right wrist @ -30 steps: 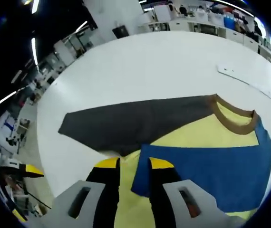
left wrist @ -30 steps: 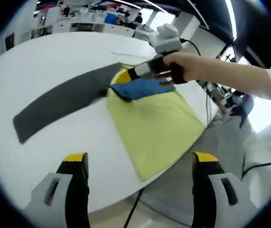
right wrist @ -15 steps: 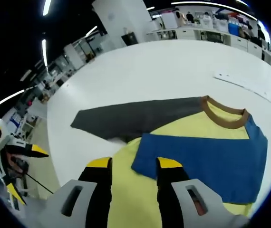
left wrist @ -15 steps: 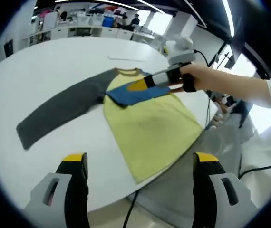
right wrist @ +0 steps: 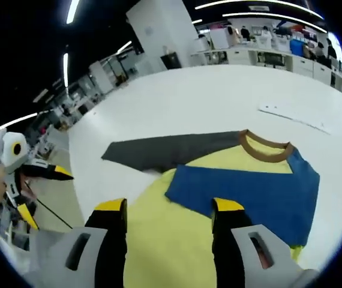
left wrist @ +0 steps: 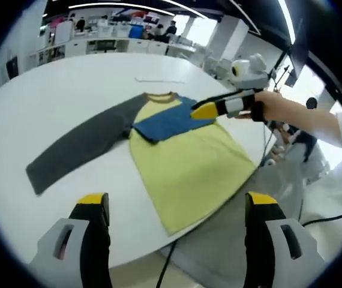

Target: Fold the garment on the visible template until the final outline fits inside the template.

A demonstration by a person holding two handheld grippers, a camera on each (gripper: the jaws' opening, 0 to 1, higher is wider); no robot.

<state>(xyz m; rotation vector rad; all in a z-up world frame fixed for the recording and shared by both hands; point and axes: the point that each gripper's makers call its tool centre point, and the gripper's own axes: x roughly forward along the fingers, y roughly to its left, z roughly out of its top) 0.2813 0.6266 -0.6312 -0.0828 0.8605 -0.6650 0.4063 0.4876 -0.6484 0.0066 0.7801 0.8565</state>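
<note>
While both tongs gape empty, garment (left wrist: 186, 159) lies flat, collar far, grey sleeve (left wrist: 81, 150) out left.

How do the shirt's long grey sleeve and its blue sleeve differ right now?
The long grey sleeve lies stretched straight out across the white table, away from the yellow body; the blue sleeve is folded inward and rests on top of that body. The grey one is spread out long and narrow; the blue one shows as a shorter, broader patch. Both meet at the brown collar and lie flat.
</note>
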